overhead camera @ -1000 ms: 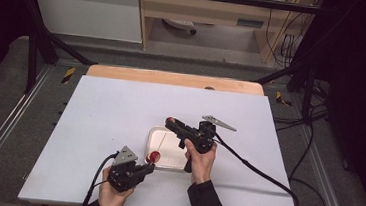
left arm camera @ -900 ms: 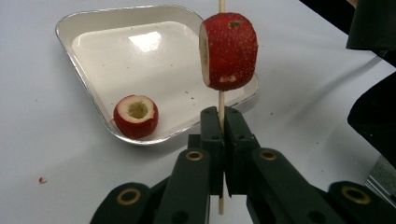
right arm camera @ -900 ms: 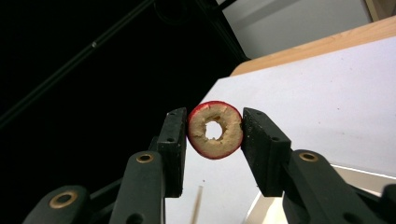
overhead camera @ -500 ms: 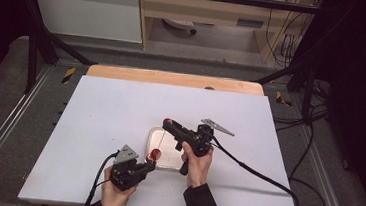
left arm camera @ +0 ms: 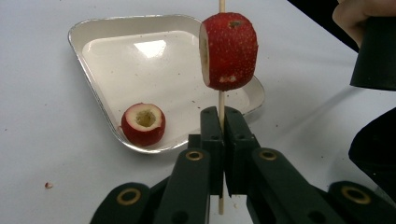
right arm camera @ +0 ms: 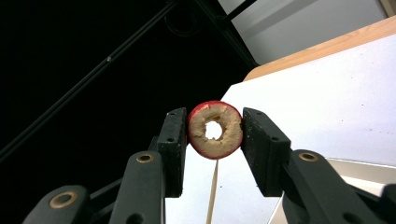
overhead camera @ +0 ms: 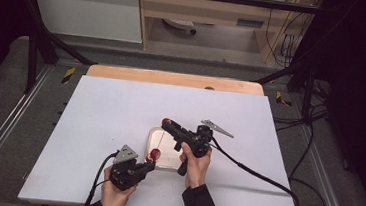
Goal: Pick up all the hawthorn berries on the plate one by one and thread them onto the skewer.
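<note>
Left fingers [left arm camera: 222, 140] pinch the skewer [left arm camera: 221, 100] upright; right fingers [right arm camera: 214, 149] clamp a cored fruit [right arm camera: 215, 129], hole lined up for threading

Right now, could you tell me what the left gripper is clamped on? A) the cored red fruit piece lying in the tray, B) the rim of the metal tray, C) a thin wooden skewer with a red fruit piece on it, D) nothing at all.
C: in the left gripper view the left gripper has its jaws pressed together on the wooden skewer, which runs through a red fruit piece above them.
</note>
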A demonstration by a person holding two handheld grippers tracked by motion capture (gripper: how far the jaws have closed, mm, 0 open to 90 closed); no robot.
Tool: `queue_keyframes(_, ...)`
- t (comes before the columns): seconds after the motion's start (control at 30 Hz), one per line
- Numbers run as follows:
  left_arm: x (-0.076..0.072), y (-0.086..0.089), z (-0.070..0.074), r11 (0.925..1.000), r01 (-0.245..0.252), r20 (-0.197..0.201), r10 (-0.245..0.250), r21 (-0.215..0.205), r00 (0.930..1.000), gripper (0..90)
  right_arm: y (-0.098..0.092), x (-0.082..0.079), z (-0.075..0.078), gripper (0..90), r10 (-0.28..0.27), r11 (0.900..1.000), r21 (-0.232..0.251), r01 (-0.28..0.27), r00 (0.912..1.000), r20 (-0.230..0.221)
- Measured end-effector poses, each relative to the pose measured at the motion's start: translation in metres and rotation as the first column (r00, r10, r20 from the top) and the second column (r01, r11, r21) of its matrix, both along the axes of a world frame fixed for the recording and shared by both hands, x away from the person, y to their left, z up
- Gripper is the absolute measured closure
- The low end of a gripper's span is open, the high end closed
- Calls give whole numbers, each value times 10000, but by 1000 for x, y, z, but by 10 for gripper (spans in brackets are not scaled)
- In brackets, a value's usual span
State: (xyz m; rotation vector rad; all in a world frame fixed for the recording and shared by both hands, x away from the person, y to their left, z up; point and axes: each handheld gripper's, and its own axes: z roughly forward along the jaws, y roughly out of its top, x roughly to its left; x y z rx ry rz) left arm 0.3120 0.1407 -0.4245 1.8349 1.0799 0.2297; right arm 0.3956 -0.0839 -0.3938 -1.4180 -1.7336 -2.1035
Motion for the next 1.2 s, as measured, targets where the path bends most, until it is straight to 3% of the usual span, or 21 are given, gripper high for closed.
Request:
queue_keyframes(0.73,0,0,0,10000,-33,48,33,-82,10000,878,3,0,-5,618,42,10000,-42,-42,9999,-100)
queue_keyframes(1.0,0,0,-2,9999,-91,-188,89,-128,9998,879,7,-4,-11,619,64,10000,-17,-64,9998,-189)
queue_keyframes(1.2,-1,0,-2,9996,-151,-31,150,-259,9999,880,7,-7,-10,619,57,10000,67,-56,9998,-179)
